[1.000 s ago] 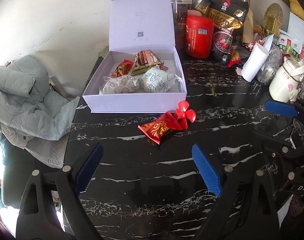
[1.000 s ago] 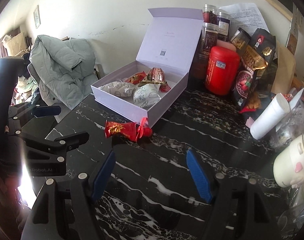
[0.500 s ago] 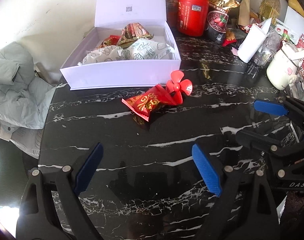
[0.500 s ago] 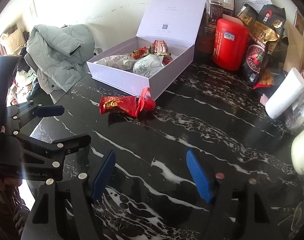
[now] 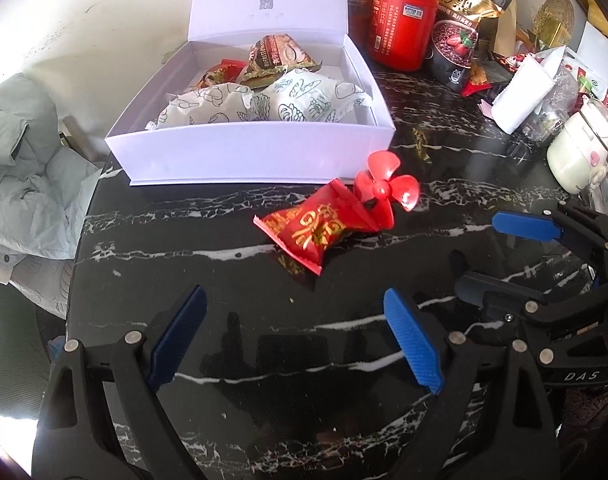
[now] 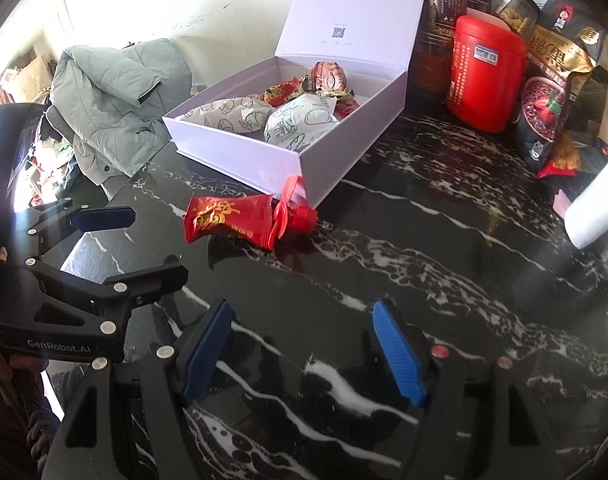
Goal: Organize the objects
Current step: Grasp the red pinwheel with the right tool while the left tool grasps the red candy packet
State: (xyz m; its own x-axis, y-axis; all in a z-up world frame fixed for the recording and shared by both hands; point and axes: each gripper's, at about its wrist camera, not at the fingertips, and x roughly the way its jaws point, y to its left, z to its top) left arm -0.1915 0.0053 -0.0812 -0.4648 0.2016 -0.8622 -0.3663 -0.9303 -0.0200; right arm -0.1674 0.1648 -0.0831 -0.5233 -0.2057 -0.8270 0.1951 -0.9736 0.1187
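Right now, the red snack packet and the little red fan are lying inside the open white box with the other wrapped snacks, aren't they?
Not quite: the red snack packet and the little red fan lie on the black marble table, just in front of the open white box, not inside it. The left wrist view shows this. The other wrapped snacks are indeed in the box.

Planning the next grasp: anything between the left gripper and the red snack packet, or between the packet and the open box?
Nothing visible. Bare marble lies between the open left gripper and the red snack packet. A red propeller touches the packet's far end, beside the box front wall.
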